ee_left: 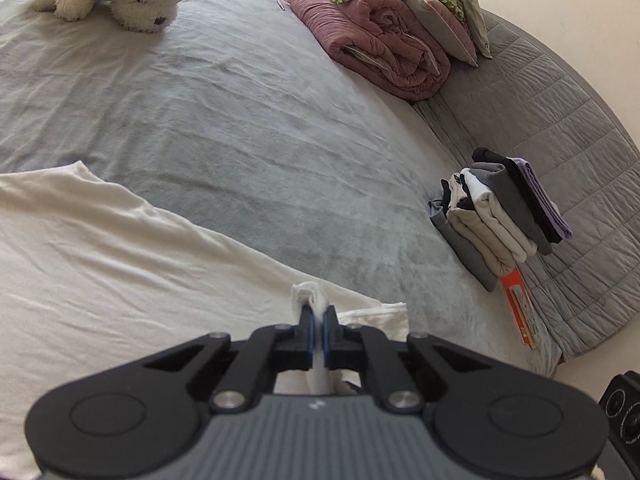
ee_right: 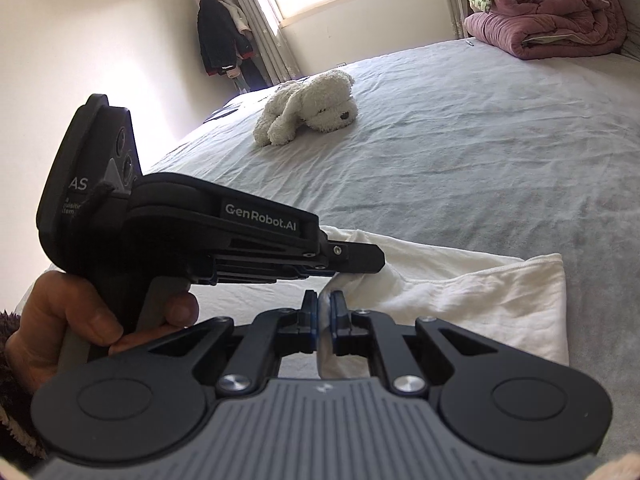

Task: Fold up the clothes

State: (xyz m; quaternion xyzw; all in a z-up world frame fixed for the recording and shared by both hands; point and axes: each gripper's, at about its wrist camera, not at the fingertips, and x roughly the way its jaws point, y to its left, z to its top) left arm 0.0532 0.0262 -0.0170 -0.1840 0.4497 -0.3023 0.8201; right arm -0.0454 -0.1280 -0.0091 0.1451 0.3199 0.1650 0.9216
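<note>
Right gripper point(ee_right: 324, 304), nearest the lens, is clenched on a bunched fold of the white garment point(ee_right: 460, 292). Left gripper point(ee_left: 316, 316), marked "GenRobot.AI" on its side, likewise pinches the garment's edge. One garment lies spread on the grey bedsheet point(ee_left: 224, 120). One white plush dog point(ee_right: 312, 106), one stack of folded clothes point(ee_left: 500, 216), one rolled pink quilt point(ee_left: 380, 40). Bedroom, window at rear.

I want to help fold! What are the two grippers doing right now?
Left gripper: shut on the white garment.
Right gripper: shut on the same white garment.
</note>
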